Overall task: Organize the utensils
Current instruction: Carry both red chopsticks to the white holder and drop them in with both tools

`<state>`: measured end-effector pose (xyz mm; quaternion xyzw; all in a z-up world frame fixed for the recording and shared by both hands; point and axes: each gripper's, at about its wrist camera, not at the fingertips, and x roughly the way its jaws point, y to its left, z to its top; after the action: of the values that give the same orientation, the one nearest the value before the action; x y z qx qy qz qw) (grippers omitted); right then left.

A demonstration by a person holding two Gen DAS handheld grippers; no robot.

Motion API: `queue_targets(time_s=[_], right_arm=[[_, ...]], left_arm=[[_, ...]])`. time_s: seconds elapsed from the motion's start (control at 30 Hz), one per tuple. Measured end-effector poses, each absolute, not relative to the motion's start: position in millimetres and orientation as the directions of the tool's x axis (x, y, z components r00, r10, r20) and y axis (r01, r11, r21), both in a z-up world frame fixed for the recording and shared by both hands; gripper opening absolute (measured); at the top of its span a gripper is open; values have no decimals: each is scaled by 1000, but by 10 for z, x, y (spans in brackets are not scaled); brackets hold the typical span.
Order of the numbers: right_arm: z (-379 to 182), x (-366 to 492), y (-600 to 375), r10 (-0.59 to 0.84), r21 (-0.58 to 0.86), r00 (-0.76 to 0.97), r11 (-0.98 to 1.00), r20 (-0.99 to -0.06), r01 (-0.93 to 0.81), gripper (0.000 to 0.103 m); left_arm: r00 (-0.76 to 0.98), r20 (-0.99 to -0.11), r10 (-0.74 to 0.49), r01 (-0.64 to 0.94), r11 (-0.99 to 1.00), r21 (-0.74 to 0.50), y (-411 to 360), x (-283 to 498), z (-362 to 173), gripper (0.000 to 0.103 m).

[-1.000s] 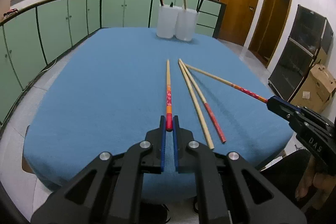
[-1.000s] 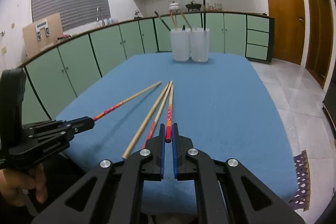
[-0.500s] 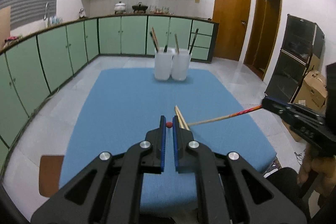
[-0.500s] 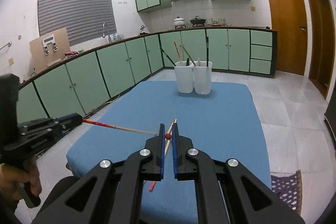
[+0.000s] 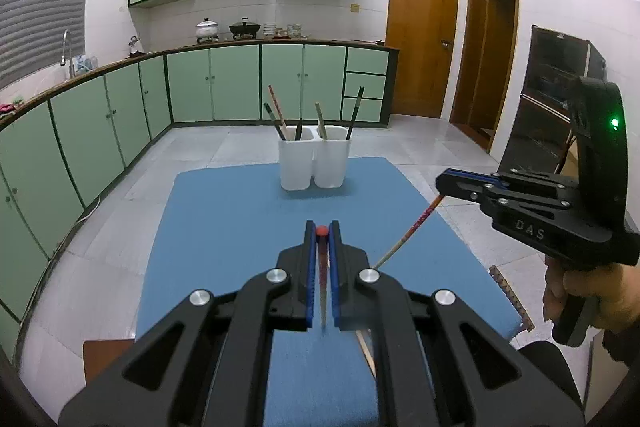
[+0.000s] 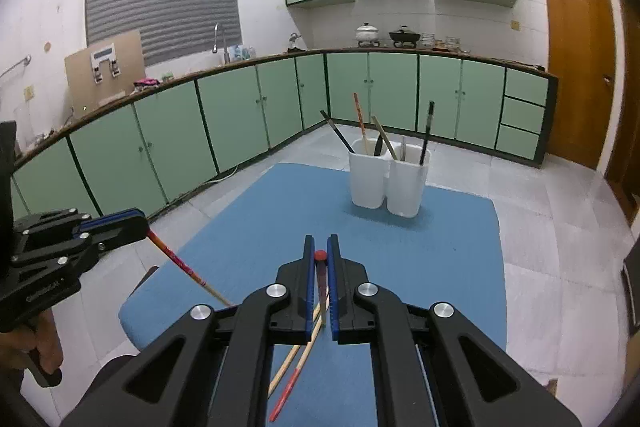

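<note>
1. Even, cool indoor light fills both views; the white walls look slightly pink.
2. The cabinets [image 5: 236, 83] bow hard, with black corners ringing each view.
3. Soft shadow pools beside the white holders [image 6: 390, 183].
4. A bright ceiling streak glares top right in the left view.

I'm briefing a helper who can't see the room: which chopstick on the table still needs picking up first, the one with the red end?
Start at the blue table, then look at its near end, below the right claw. Two chopsticks lie there side by side. The wanted one has a red painted end nearest the viewer; its neighbour is plain bamboo throughout.
</note>
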<state>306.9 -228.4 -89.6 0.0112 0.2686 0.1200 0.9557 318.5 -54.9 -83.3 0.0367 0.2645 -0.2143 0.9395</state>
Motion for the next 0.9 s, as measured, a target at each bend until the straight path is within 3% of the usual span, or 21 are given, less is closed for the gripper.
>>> queue_targets(time_s=[0.5,0.9], right_arm=[[-318,3633,-2390,259,60,815,962,-518,-268,6],[637,4500,-2635,164,5,868,983,-468,-183,6]], left_arm=[[700,-544,-463,484,867,-115,-617,3936,-545,5],[777,-411,-477,486,869,-89,-839,4946,397,5]])
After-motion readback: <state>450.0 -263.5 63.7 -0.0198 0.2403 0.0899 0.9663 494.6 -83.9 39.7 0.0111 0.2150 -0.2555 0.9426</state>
